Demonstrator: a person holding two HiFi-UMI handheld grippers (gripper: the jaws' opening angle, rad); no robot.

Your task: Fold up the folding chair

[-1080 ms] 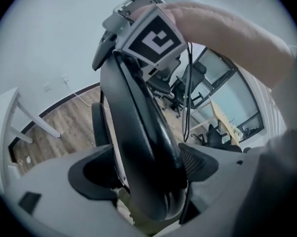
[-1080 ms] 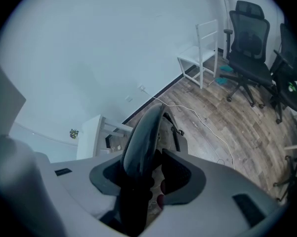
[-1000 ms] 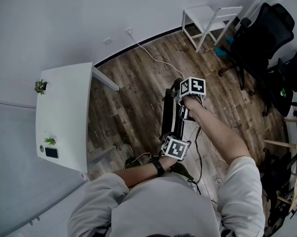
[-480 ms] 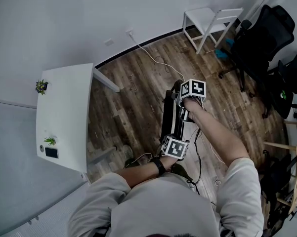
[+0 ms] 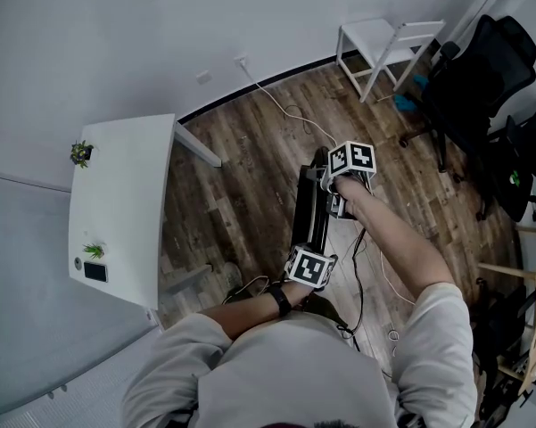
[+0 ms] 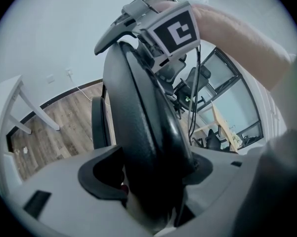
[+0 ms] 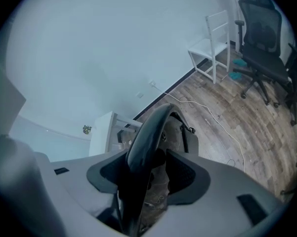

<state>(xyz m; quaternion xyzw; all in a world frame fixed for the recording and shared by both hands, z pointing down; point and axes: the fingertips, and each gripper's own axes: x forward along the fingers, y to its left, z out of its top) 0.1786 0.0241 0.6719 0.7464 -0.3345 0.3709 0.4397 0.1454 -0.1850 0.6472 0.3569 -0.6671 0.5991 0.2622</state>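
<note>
The black folding chair (image 5: pixel 309 205) stands folded flat and upright on the wood floor, between my two grippers. My left gripper (image 5: pixel 310 246) is at its near end, shut on the thick padded edge (image 6: pixel 143 132), which fills the space between the jaws. My right gripper (image 5: pixel 328 191) is at the far top end. Its jaws are opening around the chair's thin curved rim (image 7: pixel 149 128), and a gap shows between the rim and the right-hand pad (image 7: pixel 184 172). In the right gripper view, the right gripper (image 7: pixel 144 177) still straddles the rim.
A white table (image 5: pixel 116 205) with two small plants stands at the left by the wall. At the back right there is a white chair (image 5: pixel 385 41), with black office chairs (image 5: pixel 477 78) beside it. A white cable (image 5: pixel 294 114) runs across the floor behind the folded chair.
Both hands and the folded chair stay almost where they were. The head view has shifted slightly.
</note>
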